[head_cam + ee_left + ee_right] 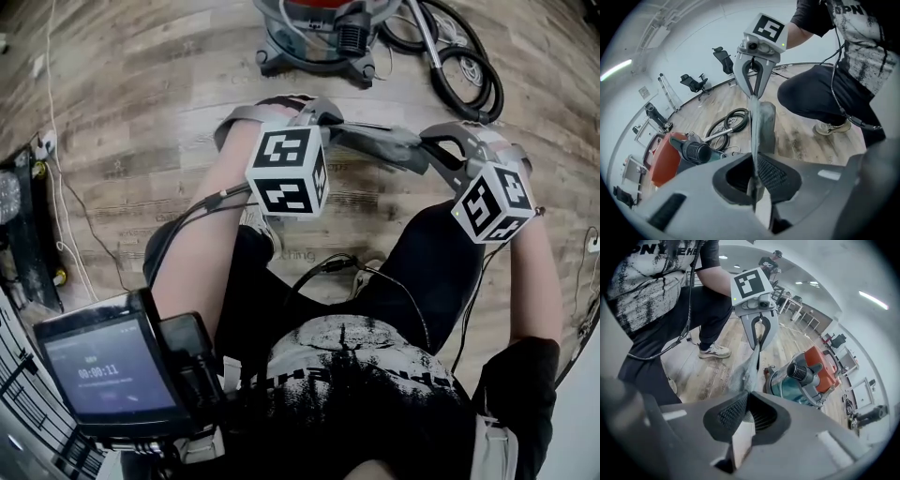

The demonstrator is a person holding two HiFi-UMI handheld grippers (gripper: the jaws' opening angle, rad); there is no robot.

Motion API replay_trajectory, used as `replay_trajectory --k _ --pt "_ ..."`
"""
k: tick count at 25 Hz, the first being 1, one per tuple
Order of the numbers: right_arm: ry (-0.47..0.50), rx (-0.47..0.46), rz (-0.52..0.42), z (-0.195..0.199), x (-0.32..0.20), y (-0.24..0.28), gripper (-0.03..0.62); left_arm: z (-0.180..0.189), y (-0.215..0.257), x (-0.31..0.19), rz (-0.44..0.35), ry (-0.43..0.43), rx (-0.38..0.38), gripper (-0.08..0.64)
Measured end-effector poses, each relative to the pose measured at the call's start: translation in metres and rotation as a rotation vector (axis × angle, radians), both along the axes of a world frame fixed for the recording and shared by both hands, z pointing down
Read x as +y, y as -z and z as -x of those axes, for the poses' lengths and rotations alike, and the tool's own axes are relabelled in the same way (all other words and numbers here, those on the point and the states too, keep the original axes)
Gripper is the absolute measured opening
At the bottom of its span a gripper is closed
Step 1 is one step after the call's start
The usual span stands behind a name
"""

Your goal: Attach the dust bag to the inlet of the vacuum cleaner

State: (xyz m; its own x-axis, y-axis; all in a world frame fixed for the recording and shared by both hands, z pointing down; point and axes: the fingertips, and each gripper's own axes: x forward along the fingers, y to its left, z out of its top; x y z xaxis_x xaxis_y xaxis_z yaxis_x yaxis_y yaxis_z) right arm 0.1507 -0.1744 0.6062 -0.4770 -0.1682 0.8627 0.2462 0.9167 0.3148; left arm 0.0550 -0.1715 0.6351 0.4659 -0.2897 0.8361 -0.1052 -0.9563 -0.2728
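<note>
A grey dust bag (375, 142) hangs stretched between my two grippers above the wooden floor. My left gripper (319, 114) is shut on one end; in the left gripper view its jaws (756, 187) pinch the bag's thin edge (761, 122). My right gripper (442, 145) is shut on the other end, and in the right gripper view its jaws (745, 420) clamp the bag's cardboard edge (747, 371). The red and teal vacuum cleaner (319, 33) stands on the floor beyond the bag. Its black ribbed inlet (799, 372) points toward me.
The vacuum's coiled black hose and wand (469, 66) lie right of the vacuum. The person's legs and a shoe (832, 127) are right below the bag. A screen device (108, 370) hangs at the chest. Cables and black gear (28, 234) lie at left. Office chairs (696, 82) stand far off.
</note>
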Motion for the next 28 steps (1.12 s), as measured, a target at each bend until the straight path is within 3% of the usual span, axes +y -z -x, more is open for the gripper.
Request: replay_trajectory --k 6,10,11,13,15,17,19,26,28 --pt "-0.053 -0.021 -0.014 -0.002 -0.014 0.006 0.023 -0.001 0.011 -0.011 -0.013 0.036 0.017 0.028" --pt "-0.151 -0.088 -0.020 0.003 -0.031 0.015 0.060 0.005 0.013 -0.019 -0.002 0.090 0.023 0.026" --pt "-0.175 -0.120 -0.001 0.006 -0.033 0.020 0.085 0.008 0.014 -0.022 0.001 0.105 0.023 0.026" --pt "-0.202 -0.181 0.055 0.017 -0.034 0.034 0.233 0.010 0.017 -0.029 -0.001 0.129 0.026 0.026" --pt "-0.196 -0.208 0.076 0.034 -0.033 0.044 0.262 0.009 0.022 -0.034 -0.015 0.134 0.025 0.025" --pt "-0.175 -0.178 0.047 0.049 -0.033 0.041 0.270 0.009 0.025 -0.037 -0.029 0.130 0.013 0.025" --pt "-0.163 -0.119 0.025 0.057 -0.034 0.027 0.270 0.010 0.027 -0.037 -0.029 0.133 0.004 0.025" --pt "-0.206 -0.073 -0.046 0.058 -0.053 0.011 0.055 0.001 0.040 -0.050 -0.054 0.131 0.035 0.025" --pt "-0.212 -0.075 -0.037 0.059 -0.053 0.008 0.043 0.001 0.040 -0.052 -0.057 0.130 0.034 0.026"
